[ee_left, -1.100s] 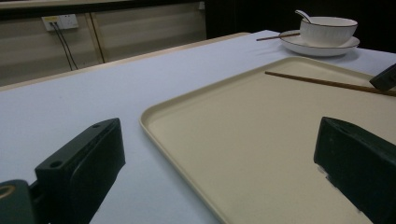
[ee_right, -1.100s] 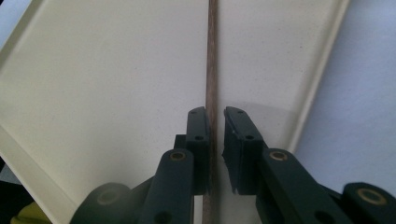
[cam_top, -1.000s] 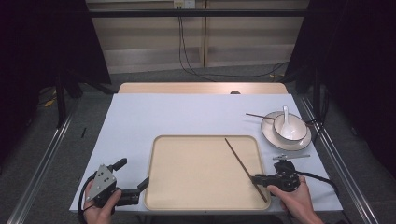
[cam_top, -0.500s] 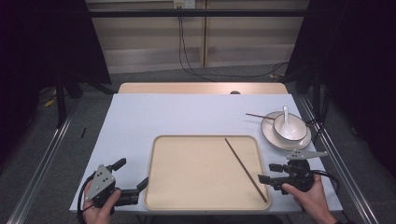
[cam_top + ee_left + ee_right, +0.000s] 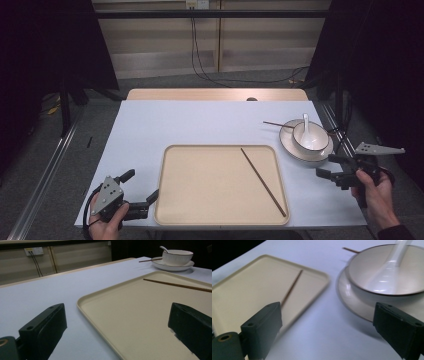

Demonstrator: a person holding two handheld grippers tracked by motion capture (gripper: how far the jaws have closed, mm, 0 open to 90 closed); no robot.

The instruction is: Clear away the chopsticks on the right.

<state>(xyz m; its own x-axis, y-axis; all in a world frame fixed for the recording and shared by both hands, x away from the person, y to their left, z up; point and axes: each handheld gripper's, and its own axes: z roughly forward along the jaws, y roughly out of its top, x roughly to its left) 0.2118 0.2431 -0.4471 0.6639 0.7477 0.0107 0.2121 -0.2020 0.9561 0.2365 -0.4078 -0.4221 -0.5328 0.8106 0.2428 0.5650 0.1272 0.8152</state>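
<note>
Two grippers work at our table, and from the high view we see the left gripper point(image 5: 139, 191) low at the near left corner, just beside the left rim of the tray point(image 5: 165, 200), its jaws spread with nothing between them. Our right gripper point(image 5: 329, 167) hangs at the right edge of the table, near the plate point(image 5: 290, 146) and clear of the tray; its jaws have just been opening and stand wide with nothing in them. One chopstick point(image 5: 263, 181) lies slantwise on the right part of the tray, running from the far middle toward the near right corner. The second chopstick point(image 5: 276, 124) rests across the far left rim of the plate, its end sticking out over the white cloth point(image 5: 200, 120). On the plate stands the bowl point(image 5: 312, 137), and a white spoon point(image 5: 306, 124) leans in it. In the left gripper view we look between two black jaws set far apart, over the near corner of the tray point(image 5: 82, 305); the chopstick point(image 5: 177, 285) crosses the tray at the right, and the bowl point(image 5: 178, 258) with its spoon point(image 5: 165, 249) sits on the plate point(image 5: 172, 266) far off at the upper right. In the right gripper view our jaws again stand released, framing bare cloth; the tray point(image 5: 322, 275) with its chopstick point(image 5: 292, 287) lies to the left, the bowl point(image 5: 372, 285) on its plate point(image 5: 352, 305) to the right, the spoon point(image 5: 392, 267) resting inside, and the tip of the other chopstick point(image 5: 351, 250) shows behind the bowl.
</note>
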